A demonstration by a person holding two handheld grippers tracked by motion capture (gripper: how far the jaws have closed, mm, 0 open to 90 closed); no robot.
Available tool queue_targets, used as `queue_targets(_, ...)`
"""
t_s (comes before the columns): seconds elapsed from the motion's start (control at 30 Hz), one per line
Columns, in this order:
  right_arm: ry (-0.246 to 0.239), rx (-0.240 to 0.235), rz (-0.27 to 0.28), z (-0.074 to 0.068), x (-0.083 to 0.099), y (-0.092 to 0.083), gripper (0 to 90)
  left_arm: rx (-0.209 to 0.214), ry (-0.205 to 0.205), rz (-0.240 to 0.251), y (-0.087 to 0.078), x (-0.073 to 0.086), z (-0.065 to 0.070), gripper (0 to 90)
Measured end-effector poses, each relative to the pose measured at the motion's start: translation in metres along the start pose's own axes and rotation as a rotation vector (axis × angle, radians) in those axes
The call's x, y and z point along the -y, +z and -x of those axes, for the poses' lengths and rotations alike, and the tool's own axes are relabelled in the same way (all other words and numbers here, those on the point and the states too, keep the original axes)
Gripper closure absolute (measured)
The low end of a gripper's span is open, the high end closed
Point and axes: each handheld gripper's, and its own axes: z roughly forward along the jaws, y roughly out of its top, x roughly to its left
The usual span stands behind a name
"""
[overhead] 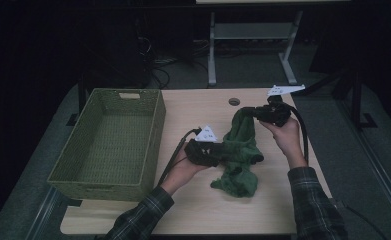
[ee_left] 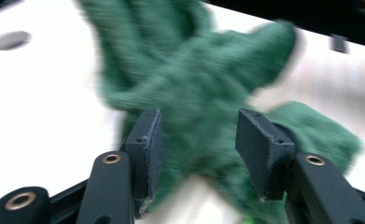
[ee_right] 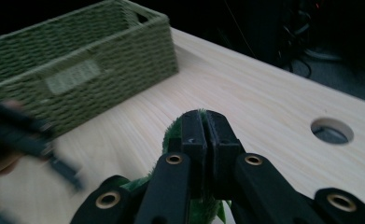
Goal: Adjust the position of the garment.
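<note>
Hanging above the table [overhead: 193, 210]: green cloth [overhead: 240, 150], pinched at its top by the pressed-together right gripper [overhead: 257, 111], drooping toward the spread left gripper [overhead: 222, 150], jaws flanking its middle without pressing; basket [overhead: 108, 145] lying leftward.

Both grippers are black: left gripper [overhead: 218, 148] carries a white three-cornered plate; right gripper [overhead: 255, 113] trails a black cable. Brass-coloured rivets mark the jaws. Sleeves are dark plaid.
</note>
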Motion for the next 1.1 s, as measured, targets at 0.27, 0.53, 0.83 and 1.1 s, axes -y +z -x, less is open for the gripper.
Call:
queue_targets(0.27, -0.072, -0.036, 0.025, -0.016, -0.007, -0.015, 87.1, -0.038, -0.059, 0.049, 0.009, -0.023, -0.031, 44.7)
queue_targets(0.53, -0.091, -0.062, 0.022, -0.020, -0.007, -0.017, 87.0, 0.020, -0.063, -0.001, 0.038, -0.031, -0.043, 48.0)
queue_targets(0.83, -0.098, -0.049, 0.043, -0.017, -0.006, -0.029, 87.0, 0.050, -0.035, -0.064, 0.037, -0.028, -0.038, 84.2)
queue_targets(1.1, -0.027, 0.057, 0.039, -0.011, -0.002, -0.022, 70.9, -0.016, -0.060, -0.012, 0.010, -0.024, -0.015, 85.1)
